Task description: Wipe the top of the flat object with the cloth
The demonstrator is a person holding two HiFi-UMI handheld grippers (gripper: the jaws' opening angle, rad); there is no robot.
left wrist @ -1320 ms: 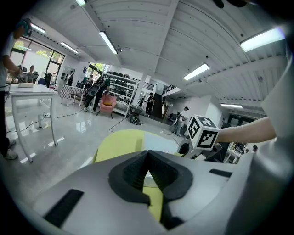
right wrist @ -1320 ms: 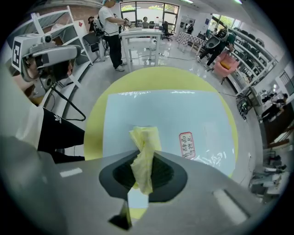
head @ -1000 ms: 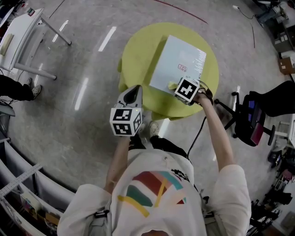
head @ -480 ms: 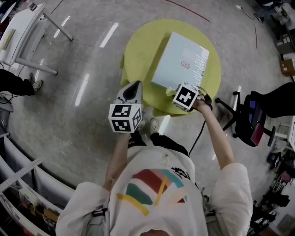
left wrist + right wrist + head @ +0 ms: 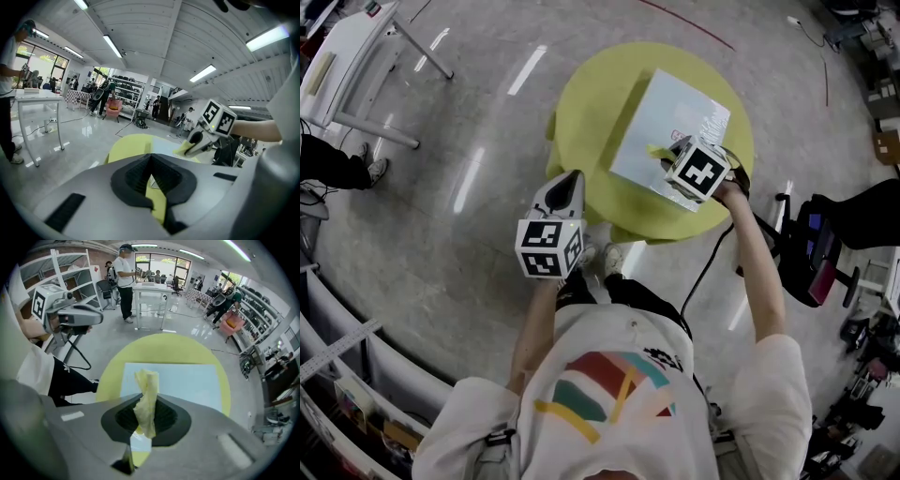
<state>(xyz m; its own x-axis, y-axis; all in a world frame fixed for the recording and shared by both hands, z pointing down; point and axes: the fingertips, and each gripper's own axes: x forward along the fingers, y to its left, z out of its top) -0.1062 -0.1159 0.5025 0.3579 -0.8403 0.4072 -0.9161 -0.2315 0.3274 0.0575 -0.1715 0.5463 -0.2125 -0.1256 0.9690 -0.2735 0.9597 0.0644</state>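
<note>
On the yellow table point(image 5: 581, 103) the pale-blue flat object point(image 5: 661, 117) lies beneath the right gripper point(image 5: 145, 425) — jaws clamped on the yellow cloth point(image 5: 146, 390), poised over its near edge — while the left gripper point(image 5: 151, 176) (jaws together, empty) hangs farther off, beside the table's rim

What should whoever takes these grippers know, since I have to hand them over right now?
Left gripper: shut, empty, held by the near-left edge of the round yellow table.
Right gripper: shut on the yellow cloth, pointing down over the pale blue flat object, which lies on the table.
Done: cloth gripped and brought over the object; how much has been wiped cannot be told.
To do: wipe the object's top.
</note>
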